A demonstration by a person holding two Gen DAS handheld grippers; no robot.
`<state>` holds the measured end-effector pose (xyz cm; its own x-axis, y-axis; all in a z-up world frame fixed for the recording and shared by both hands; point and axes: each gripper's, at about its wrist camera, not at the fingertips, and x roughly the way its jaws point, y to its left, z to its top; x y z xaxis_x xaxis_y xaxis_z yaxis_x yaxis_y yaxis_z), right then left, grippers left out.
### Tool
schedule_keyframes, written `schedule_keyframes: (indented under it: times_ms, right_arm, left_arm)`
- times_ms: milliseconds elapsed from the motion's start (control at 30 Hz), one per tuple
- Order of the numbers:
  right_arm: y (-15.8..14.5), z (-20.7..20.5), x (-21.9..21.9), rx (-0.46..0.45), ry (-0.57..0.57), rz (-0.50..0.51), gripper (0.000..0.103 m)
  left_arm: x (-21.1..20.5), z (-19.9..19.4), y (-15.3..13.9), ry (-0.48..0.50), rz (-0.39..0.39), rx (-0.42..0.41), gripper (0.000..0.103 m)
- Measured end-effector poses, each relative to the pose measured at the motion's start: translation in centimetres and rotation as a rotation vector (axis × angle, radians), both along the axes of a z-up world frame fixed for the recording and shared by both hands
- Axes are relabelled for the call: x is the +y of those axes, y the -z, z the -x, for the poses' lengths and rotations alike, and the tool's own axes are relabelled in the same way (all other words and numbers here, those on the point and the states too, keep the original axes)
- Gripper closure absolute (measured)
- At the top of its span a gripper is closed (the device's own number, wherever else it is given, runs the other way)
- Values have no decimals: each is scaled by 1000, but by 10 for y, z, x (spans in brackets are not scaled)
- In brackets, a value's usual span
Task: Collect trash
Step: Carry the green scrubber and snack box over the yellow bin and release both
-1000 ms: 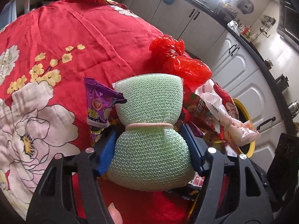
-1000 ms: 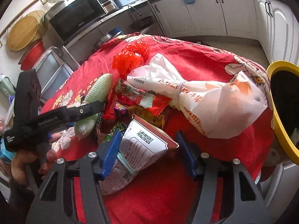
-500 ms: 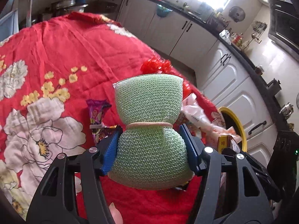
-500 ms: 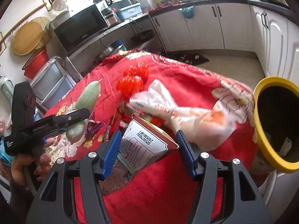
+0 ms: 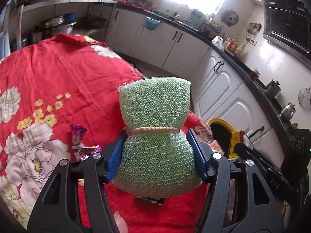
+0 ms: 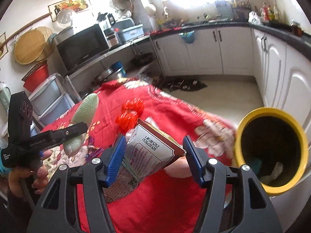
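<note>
A green mesh sponge (image 5: 155,104), cinched by a rubber band, is clamped between the blue pads of my left gripper (image 5: 157,149) and held above the red flowered tablecloth (image 5: 58,73). From the right wrist the same sponge (image 6: 85,112) shows side-on at the left. My right gripper (image 6: 153,151) is shut on a printed white and red snack packet (image 6: 147,155), lifted off the table. The yellow-rimmed trash bin (image 6: 272,110) stands just right of it, its dark mouth facing the camera. That bin (image 5: 219,120) also appears right of the sponge.
A purple wrapper (image 5: 77,137) and a dark wrapper (image 5: 149,200) lie on the cloth, and a crumpled red plastic bag (image 6: 129,116) sits behind the packet. White cabinets (image 5: 223,89) and a black counter ring the table. A person's hand (image 6: 38,174) grips the left tool.
Both grippers have risen with their loads. The trash pile has dropped low and mostly behind them, and the yellow bin now looms larger on the right.
</note>
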<state>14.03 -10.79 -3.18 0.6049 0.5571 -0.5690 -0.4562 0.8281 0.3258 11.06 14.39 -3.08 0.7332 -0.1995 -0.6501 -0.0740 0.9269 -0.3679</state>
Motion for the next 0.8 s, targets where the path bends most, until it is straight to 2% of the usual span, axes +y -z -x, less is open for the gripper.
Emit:
schedule_keyframes:
  times_ms: [233, 800]
  right_arm:
    - [-17, -5, -32, -61, 79, 9, 45]
    - [-36, -9, -109, -139, 277, 23, 45]
  left_arm:
    - [-29, -14, -10, 52, 2, -30, 49]
    - [-106, -46, -29, 177, -6, -95, 49]
